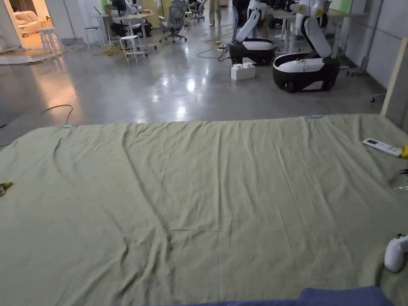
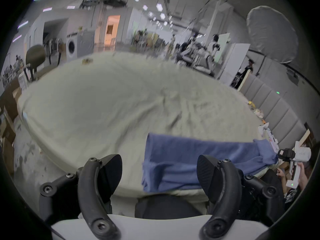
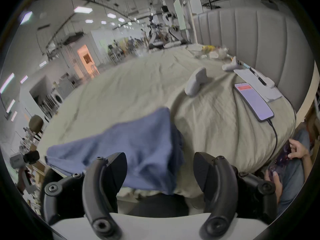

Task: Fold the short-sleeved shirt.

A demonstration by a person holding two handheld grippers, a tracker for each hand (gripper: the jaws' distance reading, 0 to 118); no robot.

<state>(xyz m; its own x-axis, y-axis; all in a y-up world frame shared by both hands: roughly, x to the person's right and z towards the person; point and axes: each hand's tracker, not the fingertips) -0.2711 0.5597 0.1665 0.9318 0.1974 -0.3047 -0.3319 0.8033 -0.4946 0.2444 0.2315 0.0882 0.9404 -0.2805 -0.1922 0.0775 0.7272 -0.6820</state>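
A big green sheet (image 1: 199, 207) covers the bed. The blue shirt (image 1: 342, 297) peeks in at the sheet's near edge. A white remote (image 1: 381, 147) lies on the sheet's right side. Past the sheet's far edge is a shiny floor (image 1: 159, 87) with a white box (image 1: 242, 71).
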